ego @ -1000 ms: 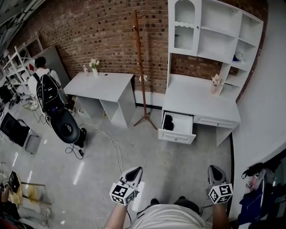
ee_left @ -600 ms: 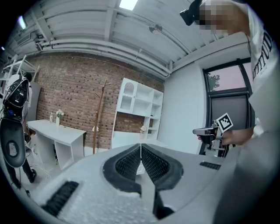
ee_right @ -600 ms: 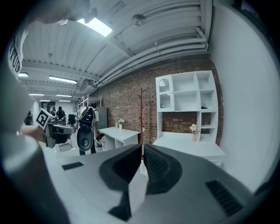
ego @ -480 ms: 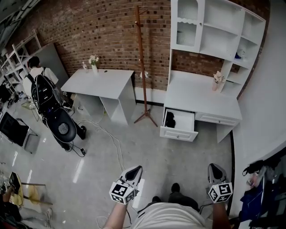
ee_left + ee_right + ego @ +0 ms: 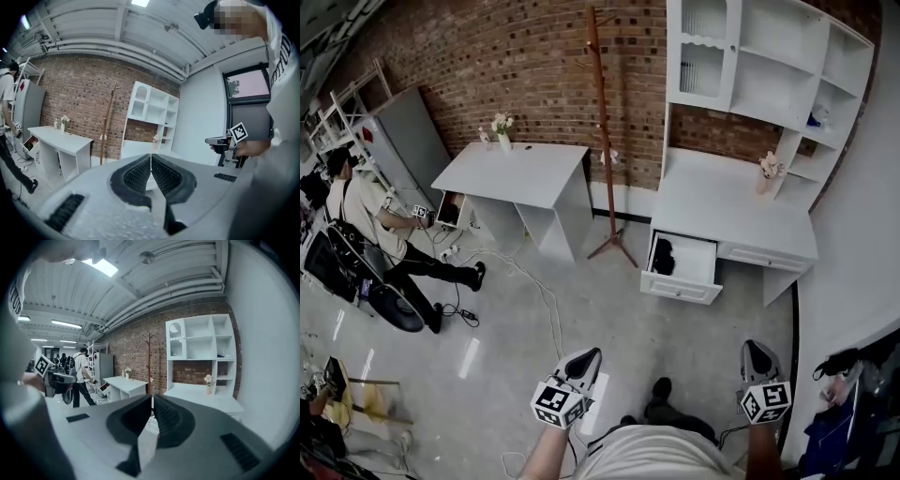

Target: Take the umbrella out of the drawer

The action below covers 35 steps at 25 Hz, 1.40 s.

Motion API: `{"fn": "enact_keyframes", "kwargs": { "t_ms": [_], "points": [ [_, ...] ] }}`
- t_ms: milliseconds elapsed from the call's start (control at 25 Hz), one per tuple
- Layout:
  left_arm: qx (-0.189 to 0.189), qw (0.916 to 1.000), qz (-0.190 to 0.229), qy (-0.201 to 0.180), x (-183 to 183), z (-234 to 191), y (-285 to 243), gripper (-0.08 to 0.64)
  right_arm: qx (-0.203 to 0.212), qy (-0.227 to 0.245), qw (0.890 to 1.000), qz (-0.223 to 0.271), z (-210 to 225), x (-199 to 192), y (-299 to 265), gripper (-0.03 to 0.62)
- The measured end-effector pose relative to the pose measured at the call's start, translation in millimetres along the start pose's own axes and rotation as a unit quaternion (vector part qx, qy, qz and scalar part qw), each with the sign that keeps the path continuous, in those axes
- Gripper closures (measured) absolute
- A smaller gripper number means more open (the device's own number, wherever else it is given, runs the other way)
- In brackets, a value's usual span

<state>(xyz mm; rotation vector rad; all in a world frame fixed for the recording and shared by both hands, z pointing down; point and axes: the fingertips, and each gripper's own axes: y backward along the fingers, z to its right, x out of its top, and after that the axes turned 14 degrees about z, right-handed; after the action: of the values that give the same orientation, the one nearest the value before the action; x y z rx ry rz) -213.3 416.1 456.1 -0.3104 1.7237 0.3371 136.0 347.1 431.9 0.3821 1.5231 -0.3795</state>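
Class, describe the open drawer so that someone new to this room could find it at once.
Against the brick wall stands a white desk with a tall shelf unit on top, right of the coat stand. The open drawer is the one under its top nearer the stand: pulled out with a dark object inside, while the drawer beside it is shut.

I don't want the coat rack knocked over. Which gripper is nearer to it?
Left. The left gripper is low in the head view, almost straight below the coat rack's foot. The right gripper is equally low but far off to its right.
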Motion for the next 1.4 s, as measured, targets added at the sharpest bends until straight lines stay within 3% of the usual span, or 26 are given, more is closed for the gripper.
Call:
{"fn": "enact_keyframes", "kwargs": {
  "t_ms": [840,1400],
  "points": [
    [0.026,0.9992,-0.012,-0.026,6.0,-23.4,-139.6,0.534,0.055,-0.029,0.998,-0.003,78.5,-23.0,-138.9,0.558],
    [0.038,0.9991,-0.007,-0.015,-5.1,-16.7,-198.1,0.534,0.095,-0.042,0.995,-0.008,101.5,-38.0,-177.1,0.558]
  ]
}}
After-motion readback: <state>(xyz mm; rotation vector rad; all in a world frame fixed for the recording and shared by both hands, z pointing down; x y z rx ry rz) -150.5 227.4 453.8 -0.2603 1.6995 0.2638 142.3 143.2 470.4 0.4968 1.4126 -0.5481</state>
